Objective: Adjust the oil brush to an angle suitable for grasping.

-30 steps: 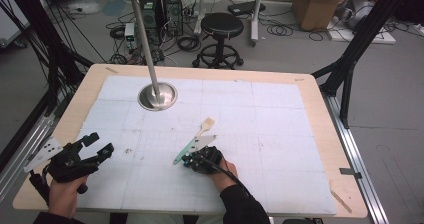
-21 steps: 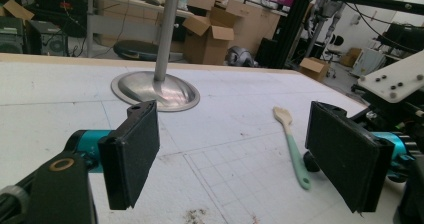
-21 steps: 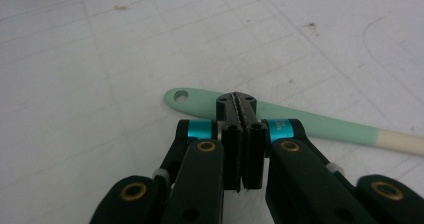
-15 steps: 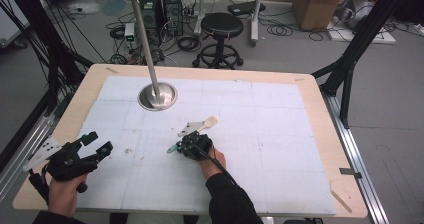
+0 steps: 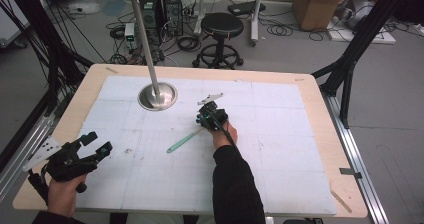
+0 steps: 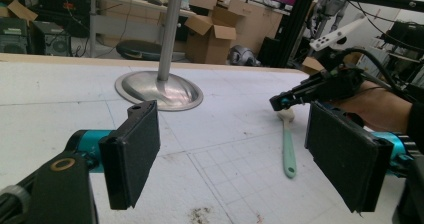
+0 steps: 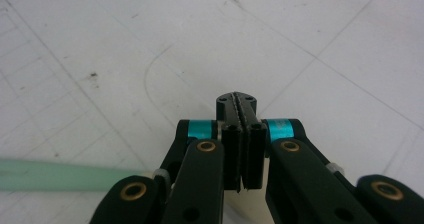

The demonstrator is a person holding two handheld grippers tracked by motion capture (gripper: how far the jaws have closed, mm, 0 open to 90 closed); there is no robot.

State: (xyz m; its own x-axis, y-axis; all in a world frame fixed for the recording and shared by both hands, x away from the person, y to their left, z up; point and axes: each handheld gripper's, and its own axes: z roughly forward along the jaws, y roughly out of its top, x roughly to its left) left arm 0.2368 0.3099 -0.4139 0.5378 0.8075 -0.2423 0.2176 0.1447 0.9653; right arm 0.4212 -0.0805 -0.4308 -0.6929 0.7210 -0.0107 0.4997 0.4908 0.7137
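Right gripper (image 5: 209, 115) pressed together, pinching the head of the mint-green spatula (image 5: 185, 140) at mid-table, handle trailing near-left. Left gripper (image 5: 95, 144) spread, empty, at near-left. Metal stand base (image 5: 157, 96) farther off.

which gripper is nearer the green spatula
Right. The right gripper, jaws shut, sits at the green spatula's upper end, while the left gripper waits open well off toward the table's near left corner.
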